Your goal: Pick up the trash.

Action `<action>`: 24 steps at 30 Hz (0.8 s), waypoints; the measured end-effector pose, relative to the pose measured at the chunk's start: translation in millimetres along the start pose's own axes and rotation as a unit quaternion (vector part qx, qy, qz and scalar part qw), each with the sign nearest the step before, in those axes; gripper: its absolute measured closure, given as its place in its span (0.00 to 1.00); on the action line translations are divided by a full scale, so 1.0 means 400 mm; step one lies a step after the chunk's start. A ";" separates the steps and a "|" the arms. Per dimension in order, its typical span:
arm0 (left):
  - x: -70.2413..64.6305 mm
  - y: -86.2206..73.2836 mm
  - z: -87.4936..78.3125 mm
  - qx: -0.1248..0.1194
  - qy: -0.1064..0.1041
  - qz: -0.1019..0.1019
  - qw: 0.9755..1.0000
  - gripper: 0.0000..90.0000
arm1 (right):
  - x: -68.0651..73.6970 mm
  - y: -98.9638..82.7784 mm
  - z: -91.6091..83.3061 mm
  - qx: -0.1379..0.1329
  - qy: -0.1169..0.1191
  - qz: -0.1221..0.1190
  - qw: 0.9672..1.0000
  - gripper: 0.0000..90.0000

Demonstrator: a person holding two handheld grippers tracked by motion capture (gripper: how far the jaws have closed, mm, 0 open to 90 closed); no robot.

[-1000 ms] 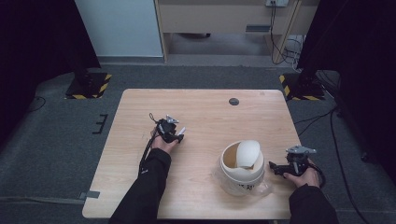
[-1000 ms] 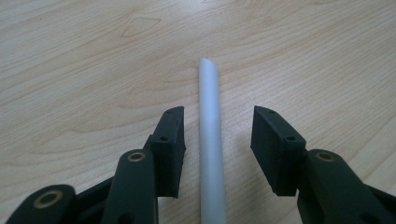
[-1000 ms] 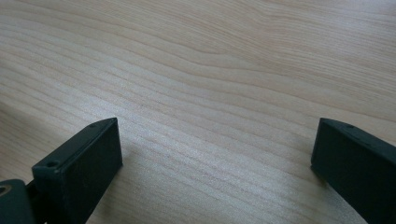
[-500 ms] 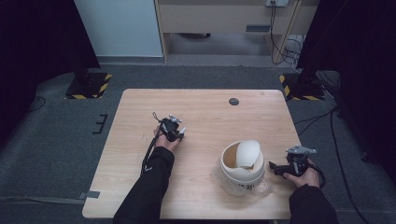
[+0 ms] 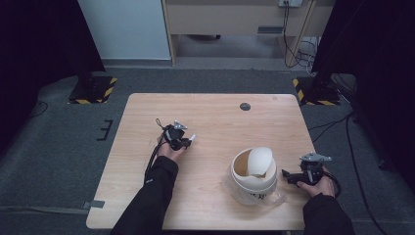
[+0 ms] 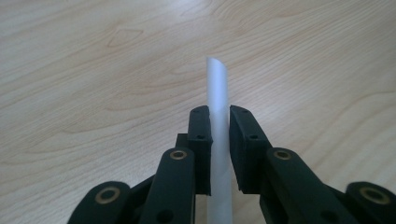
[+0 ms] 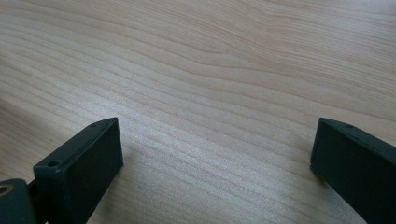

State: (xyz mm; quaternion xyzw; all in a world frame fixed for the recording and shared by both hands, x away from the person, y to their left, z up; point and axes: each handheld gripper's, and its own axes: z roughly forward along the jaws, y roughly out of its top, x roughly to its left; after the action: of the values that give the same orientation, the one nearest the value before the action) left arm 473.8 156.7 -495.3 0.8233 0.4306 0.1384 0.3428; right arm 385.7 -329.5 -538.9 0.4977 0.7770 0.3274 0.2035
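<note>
My left gripper [image 5: 185,141] [image 6: 219,126] hovers over the left middle of the wooden table [image 5: 215,122], shut on a thin white tube [image 6: 217,84]. The tube's tip [image 5: 192,138] pokes out past the jaws, toward the right. A small white bin with a tilted swing lid [image 5: 253,172] stands at the front right. My right gripper [image 5: 288,176] [image 7: 215,144] rests low over the table just right of the bin, jaws wide apart with only bare wood between them.
A crumpled clear plastic liner [image 5: 280,197] sticks out under the bin. A black round grommet [image 5: 245,106] sits in the tabletop near the far edge. The table's right edge is close behind my right hand [image 5: 320,185].
</note>
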 end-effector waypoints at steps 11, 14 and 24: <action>-0.034 -0.029 -0.226 -0.168 -0.048 -0.002 0.985 0.88 | 0.001 0.000 0.000 0.001 0.000 0.001 1.000 0.03; -0.034 -0.030 -0.282 -0.198 -0.051 0.004 0.979 0.88 | 0.000 0.000 0.000 0.000 0.000 0.000 1.000 0.03; -0.080 0.034 -0.496 -0.360 -0.076 0.018 0.930 0.88 | 0.001 0.000 0.000 0.000 0.000 0.001 1.000 0.03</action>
State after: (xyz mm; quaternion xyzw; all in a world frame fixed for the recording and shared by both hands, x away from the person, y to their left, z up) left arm 359.5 214.0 -339.9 0.6606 0.3096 0.2275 0.6450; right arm 385.6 -329.3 -538.9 0.4985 0.7767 0.3272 0.2030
